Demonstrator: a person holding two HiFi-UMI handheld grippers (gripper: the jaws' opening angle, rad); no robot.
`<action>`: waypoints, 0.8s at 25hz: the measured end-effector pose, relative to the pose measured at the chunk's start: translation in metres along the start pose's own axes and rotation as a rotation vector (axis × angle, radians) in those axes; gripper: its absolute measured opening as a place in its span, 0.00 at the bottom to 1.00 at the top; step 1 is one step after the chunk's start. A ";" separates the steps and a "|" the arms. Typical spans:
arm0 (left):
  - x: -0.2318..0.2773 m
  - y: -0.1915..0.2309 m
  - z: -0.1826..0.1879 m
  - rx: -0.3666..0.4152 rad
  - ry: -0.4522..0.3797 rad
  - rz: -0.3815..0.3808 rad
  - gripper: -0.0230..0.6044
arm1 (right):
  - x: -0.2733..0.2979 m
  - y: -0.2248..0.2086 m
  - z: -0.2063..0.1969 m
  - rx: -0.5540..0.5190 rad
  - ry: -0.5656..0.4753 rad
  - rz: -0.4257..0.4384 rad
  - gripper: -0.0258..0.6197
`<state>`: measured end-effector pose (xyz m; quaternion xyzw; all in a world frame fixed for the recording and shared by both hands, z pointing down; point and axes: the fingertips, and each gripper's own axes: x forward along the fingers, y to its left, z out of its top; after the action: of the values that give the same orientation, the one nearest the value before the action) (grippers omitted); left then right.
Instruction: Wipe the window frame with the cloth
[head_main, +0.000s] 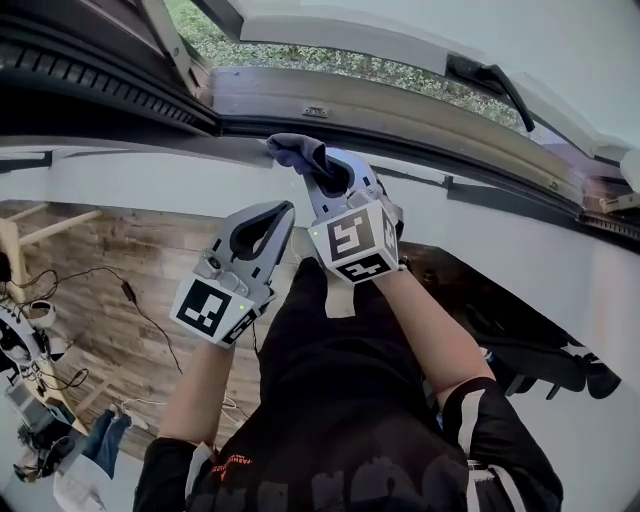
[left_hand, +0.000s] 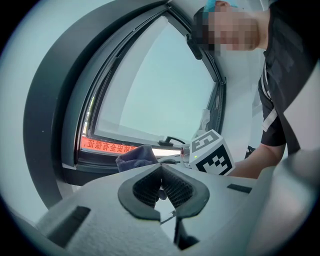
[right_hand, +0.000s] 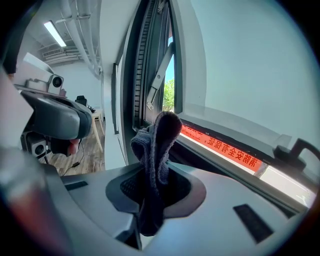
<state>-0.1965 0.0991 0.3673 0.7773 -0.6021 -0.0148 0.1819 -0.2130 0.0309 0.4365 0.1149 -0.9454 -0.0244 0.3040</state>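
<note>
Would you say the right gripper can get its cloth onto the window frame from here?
Probably yes: the right gripper, shut on the cloth, is right beside the window frame, and nothing shows between them.

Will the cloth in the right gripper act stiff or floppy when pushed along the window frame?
Likely floppy: the dark cloth bunches and folds above the right gripper, whose jaws pinch it. Probably light, and its knitted-looking texture should drag rather than slide on the window frame.

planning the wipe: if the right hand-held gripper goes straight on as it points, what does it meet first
Likely the window frame: the cloth clamped in the right hand-held gripper sticks out ahead and would touch it first; depth is unclear.
</note>
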 end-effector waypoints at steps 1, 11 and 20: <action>0.002 -0.002 0.000 0.001 0.001 -0.005 0.07 | -0.002 -0.002 -0.002 0.003 0.001 -0.004 0.13; 0.025 -0.028 0.001 0.014 0.011 -0.053 0.07 | -0.026 -0.024 -0.020 0.028 0.009 -0.038 0.13; 0.045 -0.049 0.001 0.025 0.019 -0.088 0.07 | -0.046 -0.042 -0.035 0.045 0.011 -0.065 0.13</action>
<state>-0.1385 0.0665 0.3606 0.8054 -0.5656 -0.0078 0.1769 -0.1483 0.0014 0.4340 0.1525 -0.9397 -0.0121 0.3058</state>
